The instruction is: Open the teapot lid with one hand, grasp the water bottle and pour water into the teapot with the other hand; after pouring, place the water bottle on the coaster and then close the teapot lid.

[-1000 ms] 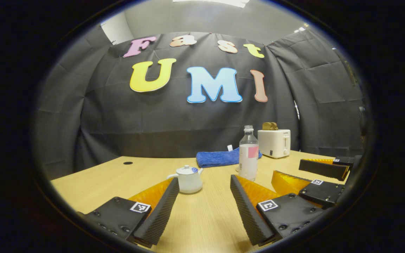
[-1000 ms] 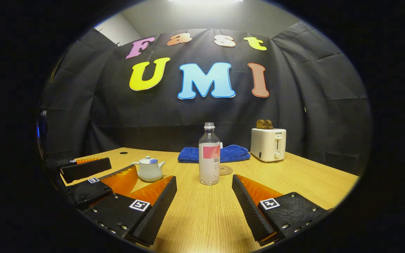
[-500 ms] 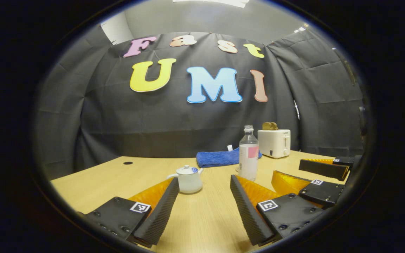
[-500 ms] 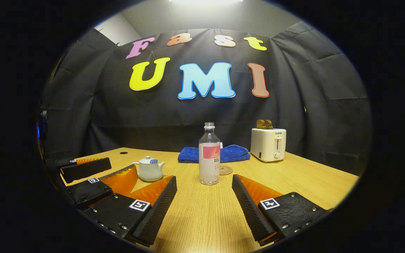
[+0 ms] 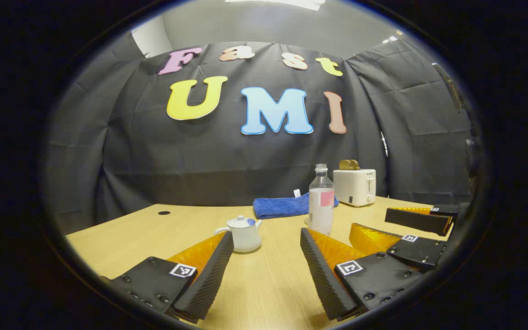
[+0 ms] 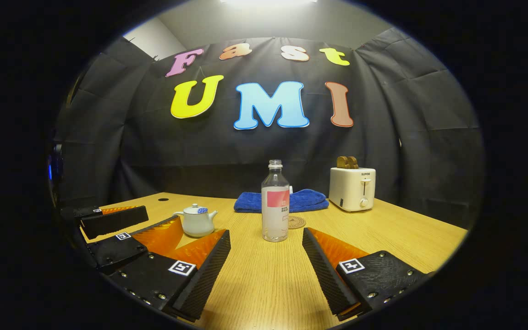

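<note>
Standing bottle: water bottle [image 6: 275, 201] stood upright, uncapped, clear with pink label, mid-table.
Teapot: teapot [image 6: 196, 220] left of it, lid on, spout pointing right.
Claws: left gripper [image 5: 266, 266] and right gripper [image 6: 266, 263] both spread apart, holding nothing.

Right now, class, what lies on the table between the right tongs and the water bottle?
Nothing: in the right gripper view, bare wooden table runs from the open right tongs to the water bottle, which stands upright ahead of them.

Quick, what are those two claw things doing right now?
Left gripper: jaws open, holding nothing.
Right gripper: jaws open, holding nothing.
</note>
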`<state>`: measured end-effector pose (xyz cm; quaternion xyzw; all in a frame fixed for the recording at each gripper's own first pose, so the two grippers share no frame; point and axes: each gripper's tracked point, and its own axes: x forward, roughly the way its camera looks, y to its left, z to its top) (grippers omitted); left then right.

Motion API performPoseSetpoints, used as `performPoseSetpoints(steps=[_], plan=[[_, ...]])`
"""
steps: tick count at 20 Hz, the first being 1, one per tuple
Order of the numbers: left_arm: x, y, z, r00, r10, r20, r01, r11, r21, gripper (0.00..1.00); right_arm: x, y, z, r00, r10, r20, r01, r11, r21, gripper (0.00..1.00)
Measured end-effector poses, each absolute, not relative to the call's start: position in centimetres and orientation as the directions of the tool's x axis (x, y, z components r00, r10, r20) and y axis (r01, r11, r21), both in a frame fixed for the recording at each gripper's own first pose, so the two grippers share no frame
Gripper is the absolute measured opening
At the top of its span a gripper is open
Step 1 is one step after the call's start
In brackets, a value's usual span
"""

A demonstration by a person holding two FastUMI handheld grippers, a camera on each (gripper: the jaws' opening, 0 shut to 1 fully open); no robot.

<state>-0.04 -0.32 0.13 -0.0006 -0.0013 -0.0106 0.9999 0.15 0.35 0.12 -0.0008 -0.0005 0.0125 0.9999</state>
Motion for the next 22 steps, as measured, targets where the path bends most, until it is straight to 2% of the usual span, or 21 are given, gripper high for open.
performPoseSetpoints(steps=[4, 9, 22], plan=[[0.7, -0.6, 0.0, 0.999, -0.047, -0.004, 0.047, 0.999, -0.005, 0.99, 0.9, 0.5, 0.1, 1.0, 0.028, -0.01, -0.028, 0.999, 0.018, 0.98], [3.0, 1.3, 0.6, 1.0, -0.019, -0.004, 0.019, 1.0, -0.016, 0.98, 3.0, 0.4, 0.0, 0.999, 0.038, -0.039, -0.035, 0.997, 0.067, 0.98], [9.7, 3.3, 1.6, 0.997, -0.069, -0.025, 0.067, 0.997, -0.046, 0.98, 9.5, 0.5, 2.7, 0.998, -0.009, -0.065, 0.01, 1.0, 0.017, 0.98]])
